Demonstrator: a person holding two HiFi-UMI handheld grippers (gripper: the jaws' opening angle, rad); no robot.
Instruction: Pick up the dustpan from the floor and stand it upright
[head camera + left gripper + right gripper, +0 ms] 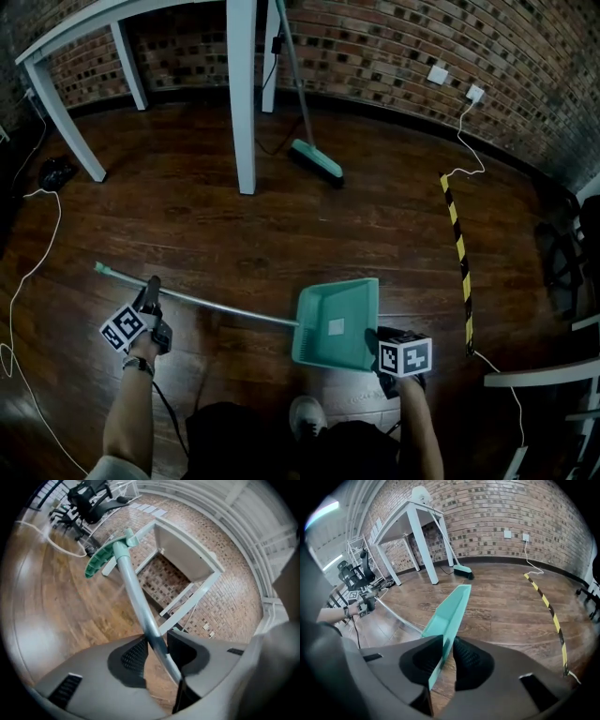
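As left gripper (157, 651) clamps handle (138, 606), right gripper (449, 656) pinches dustpan (450, 611).

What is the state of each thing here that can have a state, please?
dustpan: held at both ends, not yet upright.
left tool: shut on the dustpan's handle.
right tool: shut on the dustpan's side wall.
broom: standing, leaning against the table.
white cable: plugged in.
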